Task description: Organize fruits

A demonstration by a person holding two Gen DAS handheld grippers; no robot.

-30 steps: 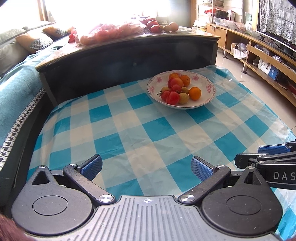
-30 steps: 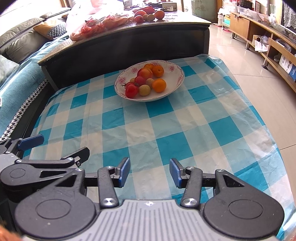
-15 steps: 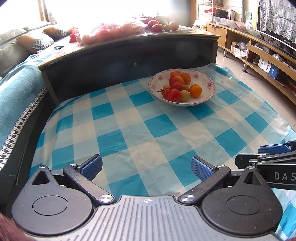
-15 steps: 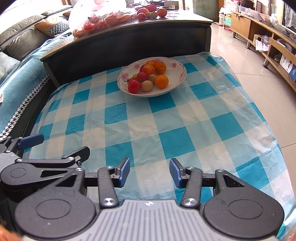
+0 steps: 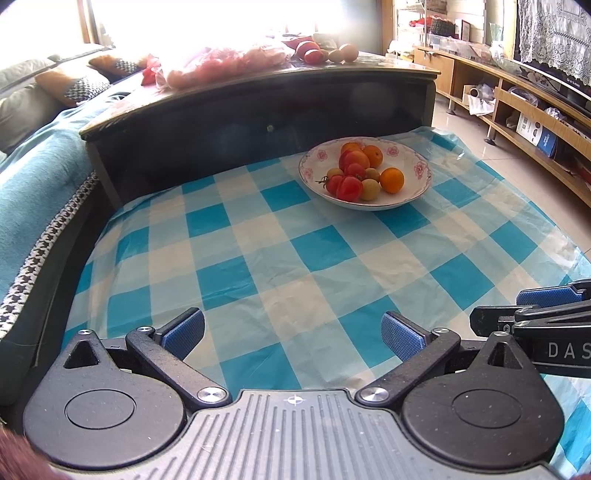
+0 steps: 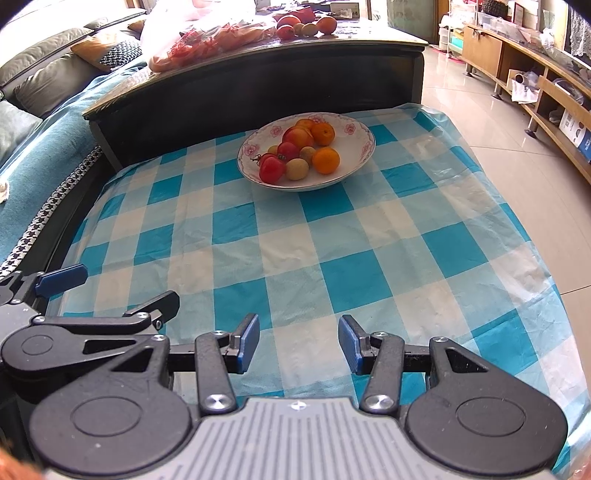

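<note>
A: How are the tools found?

B: The left gripper [image 5: 291, 334] is held low over the checked cloth [image 5: 325, 258] with its jaws spread wide, and nothing is gripped between them. The right gripper [image 6: 298, 341] is likewise parted, less widely, and empty. Both are kept well apart from the fruit.

A: And the fruit itself?

B: A pile of it is seen gathered in the flowered bowl [image 6: 356, 157] at the far side of the cloth: tomatoes [image 6: 272, 169], two oranges [image 6: 325, 160] and some small pale fruits. More loose fruit [image 6: 306, 25] and a filled plastic bag [image 6: 207, 35] are seen on the dark table [image 6: 258, 79] behind (the bag's contents cannot be made out exactly).

A: Which step is in hand?

B: That cannot be settled. The scene would be matched equally by a bowl about to be sorted out and by a bowl into which fruit has been gathered. If a piece is to be taken, a long reach forward would be called for, and a soft closing on the tomatoes.
</note>
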